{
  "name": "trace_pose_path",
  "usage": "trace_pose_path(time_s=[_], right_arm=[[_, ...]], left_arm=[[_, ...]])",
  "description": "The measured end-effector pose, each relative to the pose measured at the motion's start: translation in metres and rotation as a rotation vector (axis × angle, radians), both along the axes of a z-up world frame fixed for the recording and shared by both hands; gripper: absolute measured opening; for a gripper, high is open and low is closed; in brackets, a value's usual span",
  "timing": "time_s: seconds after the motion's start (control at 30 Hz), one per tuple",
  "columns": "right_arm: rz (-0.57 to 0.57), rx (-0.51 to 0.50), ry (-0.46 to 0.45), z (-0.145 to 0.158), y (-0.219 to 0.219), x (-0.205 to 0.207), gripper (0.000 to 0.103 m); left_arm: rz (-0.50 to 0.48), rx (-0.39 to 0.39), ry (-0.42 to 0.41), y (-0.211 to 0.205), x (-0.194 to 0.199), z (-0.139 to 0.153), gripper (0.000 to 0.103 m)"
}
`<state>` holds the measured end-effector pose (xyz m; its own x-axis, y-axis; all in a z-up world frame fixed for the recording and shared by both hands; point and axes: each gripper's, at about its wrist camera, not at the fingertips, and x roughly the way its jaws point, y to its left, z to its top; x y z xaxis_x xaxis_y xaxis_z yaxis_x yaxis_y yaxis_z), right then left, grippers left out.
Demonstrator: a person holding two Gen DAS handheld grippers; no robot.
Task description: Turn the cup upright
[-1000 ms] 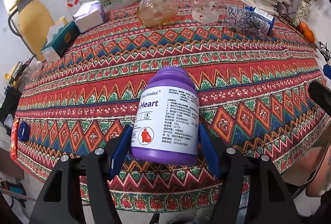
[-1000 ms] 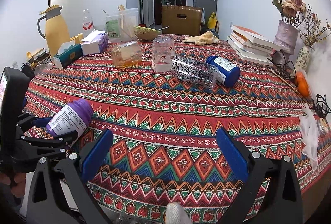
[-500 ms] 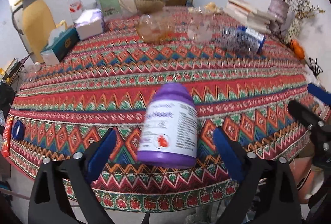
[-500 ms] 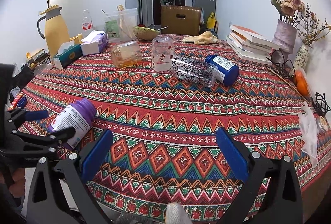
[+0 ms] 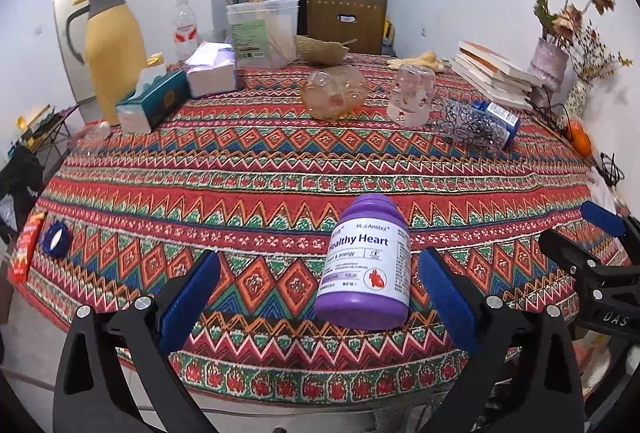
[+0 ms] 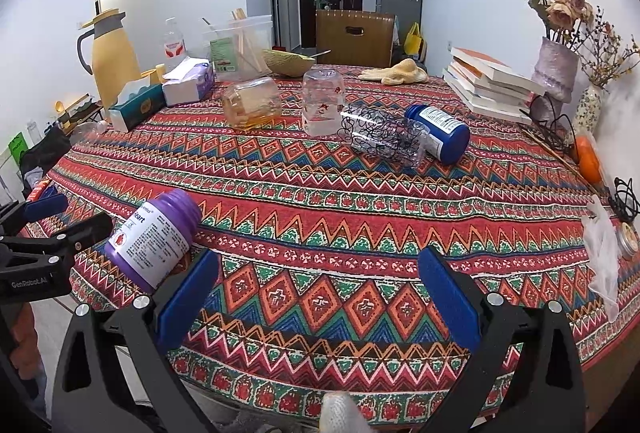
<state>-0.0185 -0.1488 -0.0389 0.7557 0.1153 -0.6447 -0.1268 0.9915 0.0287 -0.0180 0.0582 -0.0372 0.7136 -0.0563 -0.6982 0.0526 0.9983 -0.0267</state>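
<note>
The purple bottle (image 5: pixel 366 265) stands on the patterned tablecloth (image 5: pixel 280 169) close to the near edge, its flat base toward the camera and its rounded cap end away; in the right wrist view the same bottle (image 6: pixel 154 241) appears to lean, so whether it sits squarely cannot be told. The left gripper (image 5: pixel 320 293) has its blue pads spread wide to either side of the bottle, touching nothing, and the right gripper (image 6: pixel 316 297) is equally wide apart over bare cloth, holding nothing. Judging from this, the bottle's nearness to the table edge is the main risk: a nudge from either pad on withdrawal could tip it or roll it off. Further back, the task's likely remaining work lies in the middle of the table. One clear printed cup (image 6: pixel 323 101) stands mouth down, one amber glass cup (image 6: pixel 252 104) lies on its side just left of it, and one clear cup with black scribble pattern (image 6: pixel 382 139) lies on its side touching one blue bottle (image 6: pixel 438 133). The lying cups could roll when gripped, and the glass may slip between smooth pads. Beyond them stand one yellow jug (image 5: pixel 112 53) and two tissue boxes.
</note>
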Motion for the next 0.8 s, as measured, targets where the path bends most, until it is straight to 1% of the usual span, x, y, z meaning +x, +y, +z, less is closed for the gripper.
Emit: trace_pose_path(time_s=[0.23,0.43,0.8], right_arm=[[0.012,0.0,0.001,0.0,0.006,-0.002,0.096],[0.031,-0.008,0.0,0.003,0.018,-0.001,0.096],[0.089,-0.027,0.027,0.007,0.062,0.01,0.096]], left_arm=[[0.037,0.009,-0.016,0.012,-0.008,-0.003,0.096],[0.065,-0.005,-0.016,0.027,-0.009,-0.004,0.096],[0.112,0.007,-0.051,0.059,-0.01,0.001,0.096]])
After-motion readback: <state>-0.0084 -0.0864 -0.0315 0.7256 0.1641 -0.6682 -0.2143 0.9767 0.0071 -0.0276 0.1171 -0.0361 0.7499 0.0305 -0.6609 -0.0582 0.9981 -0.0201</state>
